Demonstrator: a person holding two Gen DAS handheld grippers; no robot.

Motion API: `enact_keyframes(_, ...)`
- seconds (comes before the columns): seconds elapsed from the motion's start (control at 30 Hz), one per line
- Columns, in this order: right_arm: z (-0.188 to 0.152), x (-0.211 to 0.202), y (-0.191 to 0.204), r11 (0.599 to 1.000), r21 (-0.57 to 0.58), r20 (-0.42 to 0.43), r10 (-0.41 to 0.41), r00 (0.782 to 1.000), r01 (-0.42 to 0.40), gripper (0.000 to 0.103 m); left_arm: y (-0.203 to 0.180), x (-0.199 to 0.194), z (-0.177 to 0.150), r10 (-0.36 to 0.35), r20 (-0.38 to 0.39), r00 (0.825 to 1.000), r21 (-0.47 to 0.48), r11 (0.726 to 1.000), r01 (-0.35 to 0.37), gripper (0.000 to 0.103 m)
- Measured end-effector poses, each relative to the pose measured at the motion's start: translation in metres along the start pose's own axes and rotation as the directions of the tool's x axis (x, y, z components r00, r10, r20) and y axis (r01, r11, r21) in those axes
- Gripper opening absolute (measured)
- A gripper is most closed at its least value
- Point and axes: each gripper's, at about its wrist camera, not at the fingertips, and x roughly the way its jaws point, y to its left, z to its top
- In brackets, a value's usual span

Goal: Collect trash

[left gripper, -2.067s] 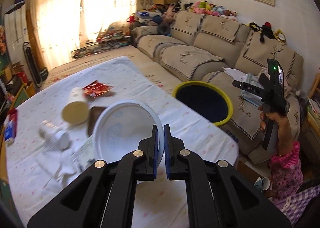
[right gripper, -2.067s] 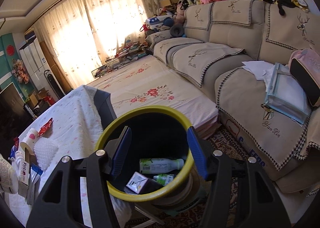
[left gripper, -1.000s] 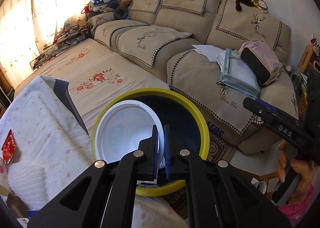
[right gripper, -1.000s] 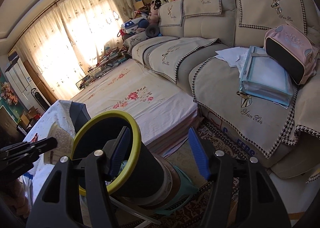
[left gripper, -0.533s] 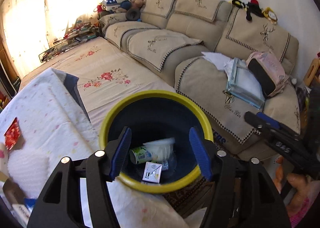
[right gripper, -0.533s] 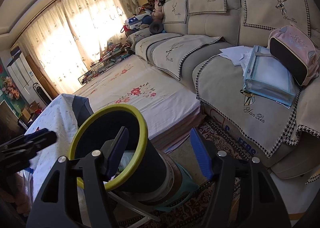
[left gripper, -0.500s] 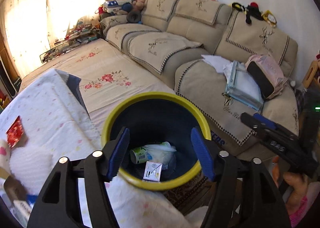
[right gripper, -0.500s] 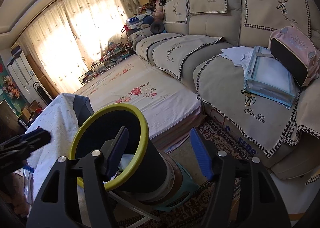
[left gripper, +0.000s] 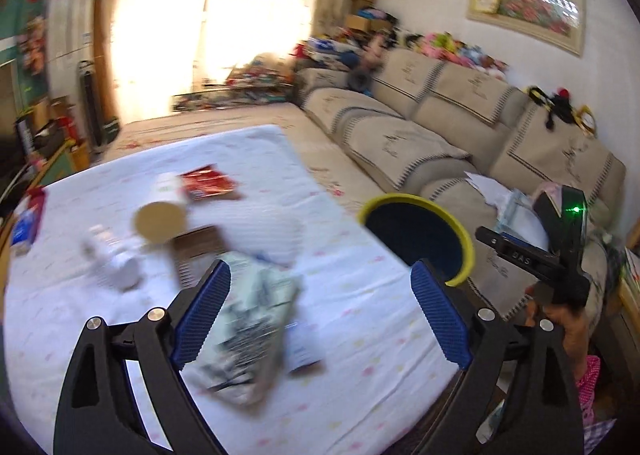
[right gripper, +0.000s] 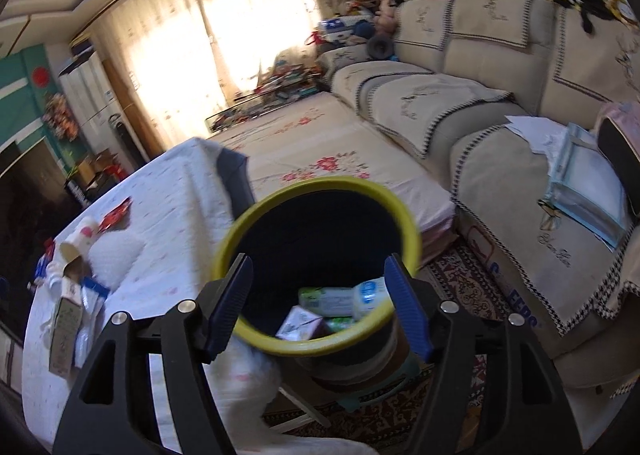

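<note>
My left gripper (left gripper: 320, 315) is open and empty above the white-clothed table (left gripper: 352, 327). A crumpled greenish package (left gripper: 248, 331) lies just below and between its fingers. Further back lie a paper cup on its side (left gripper: 162, 215), a red wrapper (left gripper: 208, 185), a brown flat piece (left gripper: 198, 245) and a small white bottle (left gripper: 120, 259). The yellow-rimmed bin (left gripper: 416, 235) stands off the table's right edge. My right gripper (right gripper: 320, 299) is open and empty over the bin (right gripper: 316, 215), which holds cartons and a white bowl (right gripper: 340, 301). The right gripper also shows in the left wrist view (left gripper: 536, 255).
A beige sofa (right gripper: 500, 103) with a pink bag and papers runs along the right. A floral mat (right gripper: 320, 167) covers the floor behind the bin. In the right wrist view the table (right gripper: 168, 223) holds the cup, wrapper and a carton (right gripper: 64, 331).
My left gripper let the white bowl drop into the bin, opened, and swung back left over the table. My right gripper has moved over the bin's mouth.
</note>
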Motion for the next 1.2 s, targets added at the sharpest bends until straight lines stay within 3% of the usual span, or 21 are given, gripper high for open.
enact_keyframes(0.13,-0.007,0.006,0.056,0.993,-0.092,-0.031,0.076,0.997,-0.079,0.065,0.053,-0.039,-0.019,0.132,0.035,0.991,-0.059,0.990,-0.130,0.091)
enact_keyframes(0.23,-0.013,0.008,0.098,0.978,-0.155,-0.054,0.135,0.989,-0.142,0.065,0.084,-0.060,-0.032,0.188,0.050,0.981,-0.108,0.977,-0.182,0.091)
enact_keyframes(0.4,-0.026,0.008,0.157,0.945,-0.238,-0.092,0.208,0.974,-0.225,0.065,0.117,-0.078,-0.056,0.227,0.041,0.973,-0.168,0.962,-0.217,0.091)
enact_keyframes(0.6,-0.048,0.004,0.208,0.891,-0.312,-0.157,0.295,0.943,-0.331,0.066,0.126,-0.089,-0.066,0.255,0.050,0.966,-0.191,0.951,-0.241,0.091)
enact_keyframes(0.73,-0.063,-0.003,0.230,0.865,-0.350,-0.178,0.314,0.932,-0.359,0.067,0.128,-0.095,-0.069,0.268,0.055,0.962,-0.206,0.946,-0.252,0.091)
enact_keyframes(0.97,-0.065,-0.001,0.223,0.876,-0.393,-0.155,0.238,0.959,-0.281,0.067,0.128,-0.097,-0.073,0.270,0.053,0.961,-0.203,0.946,-0.254,0.091)
enact_keyframes(1.2,-0.085,0.012,0.226,0.846,-0.440,-0.246,0.210,0.946,-0.302,0.067,0.123,-0.090,-0.072,0.259,0.042,0.965,-0.196,0.949,-0.246,0.091)
